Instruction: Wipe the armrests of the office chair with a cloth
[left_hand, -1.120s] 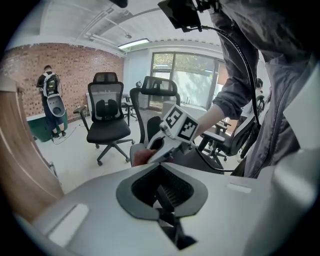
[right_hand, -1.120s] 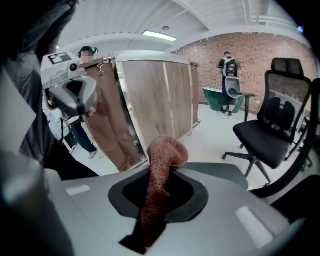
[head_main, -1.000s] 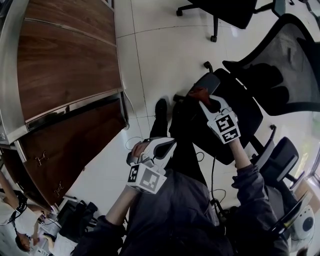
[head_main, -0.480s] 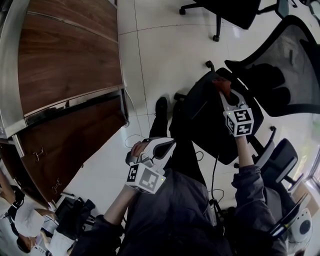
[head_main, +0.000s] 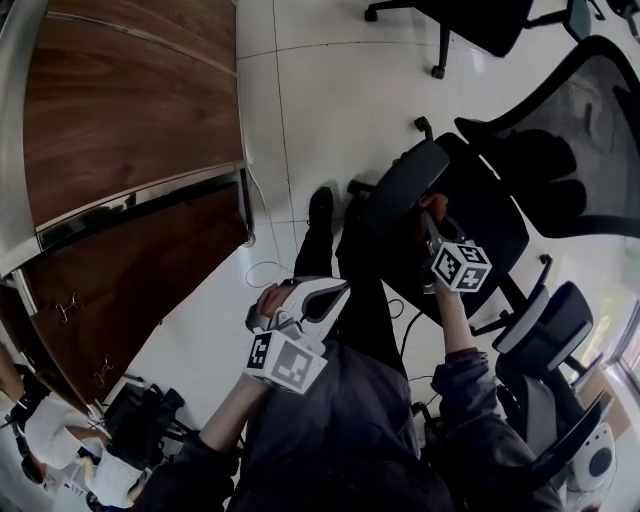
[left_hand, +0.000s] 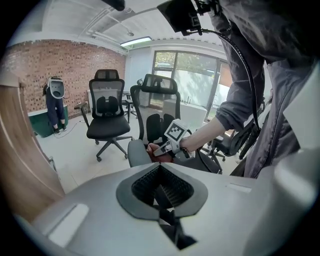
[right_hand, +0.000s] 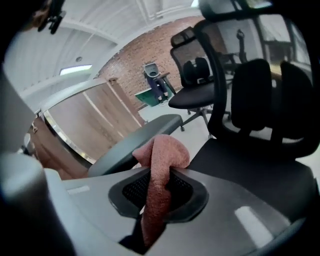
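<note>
white tile floor (head_main: 320, 120), wooden desk (head_main: 130, 110), brick wall (left_hand: 60, 60) | right gripper (right_hand: 156, 192) clenched on pink cloth (right_hand: 162, 150) by armrest (right_hand: 135, 137) | left gripper (left_hand: 161, 186) closed, empty | chair back (head_main: 590, 110) cut off

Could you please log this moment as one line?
right tongs shut on cloth | cloth beside armrest | left tongs shut, empty
</note>
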